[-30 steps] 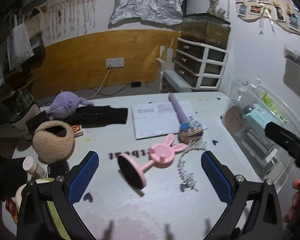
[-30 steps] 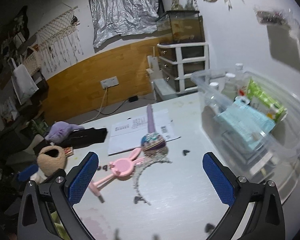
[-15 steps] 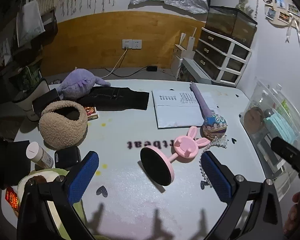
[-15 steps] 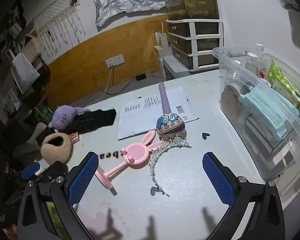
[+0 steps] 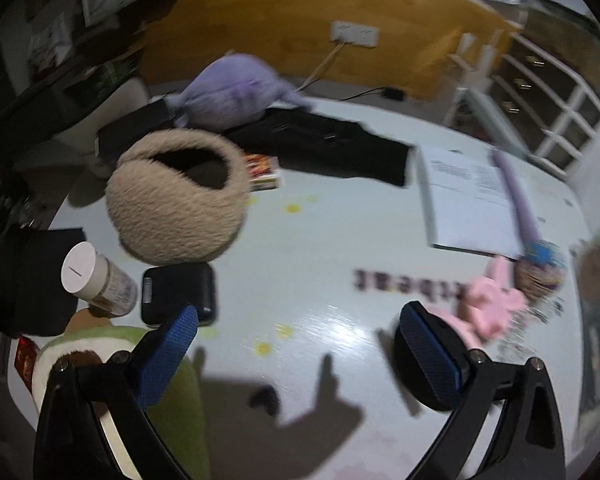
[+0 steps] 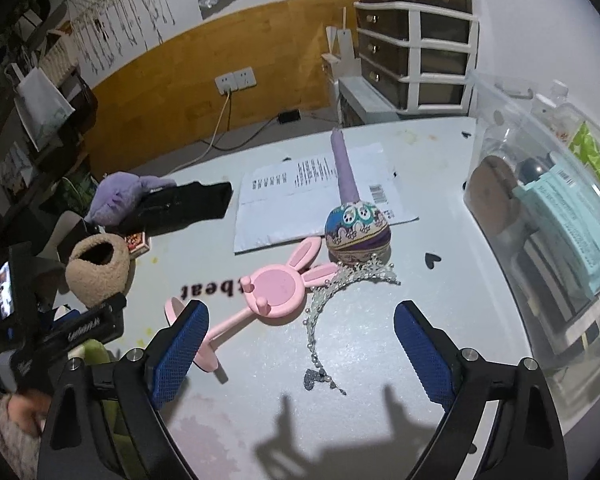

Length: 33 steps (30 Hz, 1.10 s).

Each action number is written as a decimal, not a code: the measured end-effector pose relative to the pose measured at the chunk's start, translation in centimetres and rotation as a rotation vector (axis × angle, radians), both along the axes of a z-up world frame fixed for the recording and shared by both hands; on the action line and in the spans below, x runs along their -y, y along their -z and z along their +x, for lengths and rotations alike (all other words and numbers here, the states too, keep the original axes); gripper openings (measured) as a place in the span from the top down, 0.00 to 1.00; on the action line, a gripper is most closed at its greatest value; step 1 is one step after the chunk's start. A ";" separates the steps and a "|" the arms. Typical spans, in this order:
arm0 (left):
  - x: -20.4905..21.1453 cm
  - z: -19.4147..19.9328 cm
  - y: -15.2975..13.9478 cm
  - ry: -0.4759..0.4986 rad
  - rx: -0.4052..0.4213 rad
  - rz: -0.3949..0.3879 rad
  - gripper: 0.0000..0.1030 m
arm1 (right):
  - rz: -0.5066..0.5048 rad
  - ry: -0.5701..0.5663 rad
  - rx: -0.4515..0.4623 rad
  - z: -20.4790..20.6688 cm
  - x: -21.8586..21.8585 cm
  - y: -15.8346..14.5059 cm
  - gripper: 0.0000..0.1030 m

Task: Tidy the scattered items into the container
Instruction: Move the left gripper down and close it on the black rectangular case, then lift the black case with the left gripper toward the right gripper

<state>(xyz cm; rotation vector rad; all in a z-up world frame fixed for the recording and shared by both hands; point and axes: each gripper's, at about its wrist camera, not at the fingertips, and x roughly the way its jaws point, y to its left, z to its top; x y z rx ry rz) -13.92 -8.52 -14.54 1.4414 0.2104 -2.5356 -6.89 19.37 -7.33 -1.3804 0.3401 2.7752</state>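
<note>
Just ahead of your right claw (image 6: 300, 348), whose blue pads stand wide apart and empty, the pink rabbit-eared plastic stand (image 6: 274, 294) lies on the white table (image 6: 380, 344) touching the beaded silver tiara (image 6: 340, 288); the clear plastic container (image 6: 548, 216) sits to its right. Your left claw (image 5: 298, 346) is likewise spread, a fuzzy beige pouch (image 5: 178, 196) ahead-left.

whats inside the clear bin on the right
Through the clear bin's wall: a teal pack, a green packet, a round brown disc and bottle tops. Anything beneath the pack is hidden.
</note>
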 end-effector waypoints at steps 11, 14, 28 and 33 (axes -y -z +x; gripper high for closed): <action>7.0 -3.1 4.3 -0.218 0.115 -0.077 0.02 | -0.008 -0.006 0.067 -1.6 0.0 1.4 0.09; 8.2 -3.2 5.3 -0.247 0.146 -0.097 0.02 | -0.011 -0.006 0.083 -1.9 0.1 1.7 0.09; 10.3 -3.8 9.4 -0.258 0.274 -0.008 0.15 | -0.006 -0.016 0.112 -2.3 0.5 2.3 0.09; 8.9 -3.6 9.4 -0.151 0.268 -0.003 0.20 | -0.021 -0.006 0.123 -2.2 0.2 2.6 0.09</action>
